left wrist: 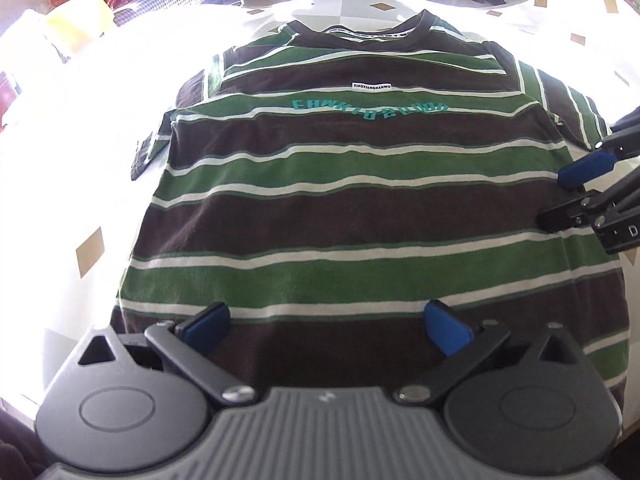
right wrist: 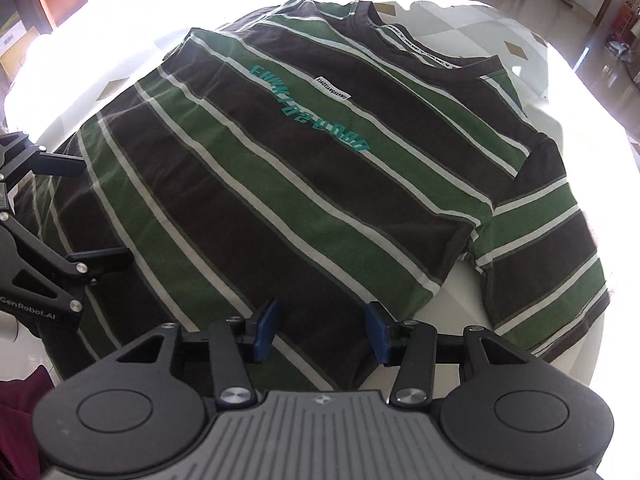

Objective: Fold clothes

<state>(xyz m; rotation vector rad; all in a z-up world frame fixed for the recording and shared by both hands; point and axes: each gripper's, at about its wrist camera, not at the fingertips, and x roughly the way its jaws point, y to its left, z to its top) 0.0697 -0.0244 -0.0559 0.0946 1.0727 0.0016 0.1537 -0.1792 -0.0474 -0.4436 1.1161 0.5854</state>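
Blue pads of my left gripper (left wrist: 326, 326) sit closest to the lens, spread wide over the bottom hem with nothing between them. From there I read the striped T-shirt (left wrist: 360, 184): brown and green bands with thin white lines, teal lettering and a small white label on the chest, lying face up and mostly flat on the white tablecloth (left wrist: 92, 128), collar away from me. My right gripper (right wrist: 322, 330) hovers low over the shirt's side edge near the hem, jaws about half apart and gripping nothing; I cannot tell whether its pads touch the cloth. Both sleeves lie out to the sides, the one near my right gripper spread on the cloth, the far one partly tucked. No fold looks started, as I judge it. The risks I see: pinching only the top layer so the back stays behind when I lift, or grabbing the two sides unevenly so the fold runs crooked across the stripes. Glare on the tablecloth washes out the shirt's far edges, and I could misplace a grip there. Beyond the table I see shiny floor tiles (left wrist: 360, 0) and chair legs.
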